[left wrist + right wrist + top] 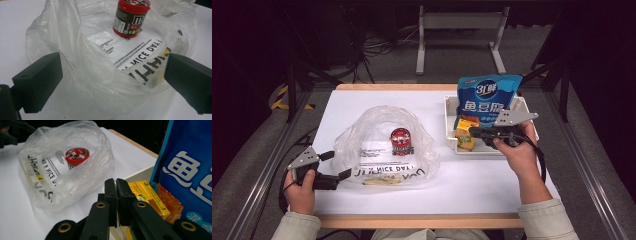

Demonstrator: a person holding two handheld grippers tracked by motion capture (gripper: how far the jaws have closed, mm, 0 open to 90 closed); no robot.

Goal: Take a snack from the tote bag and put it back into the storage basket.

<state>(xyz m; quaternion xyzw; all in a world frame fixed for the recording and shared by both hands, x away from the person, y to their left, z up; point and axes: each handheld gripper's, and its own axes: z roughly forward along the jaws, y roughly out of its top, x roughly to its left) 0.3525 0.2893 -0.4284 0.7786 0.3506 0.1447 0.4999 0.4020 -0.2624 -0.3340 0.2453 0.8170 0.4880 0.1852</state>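
Nearest, at the table's front edge, the person's left hand holds the left gripper with its jaws spread wide on either side of the near rim of the plastic bag; the pads do not seem to pinch the film. The bag is thin, cloudy, crinkled polythene with black lettering, slumped open on the white table left of centre. Standing upright inside it is a small round tub, dark body, glossy red lid, hard and smooth.

Further right, the right gripper sits over the near left corner of the white tray, its jaws pressed together with nothing visible between them. Just beside its tip lies the yellow carton, a flat-sided cardboard box with sharp edges, and behind that stands the blue pouch, tall, slick and soft, leaning at the tray's far side.

The step looks like packing tray goods into the bag. To do it well, I would open the right jaws again before going for the carton, take it across its flat faces rather than a corner, and have the left gripper nip the rim and lift it so the mouth stays wide. The film will sag and cling otherwise, and the tub could tip if nudged.
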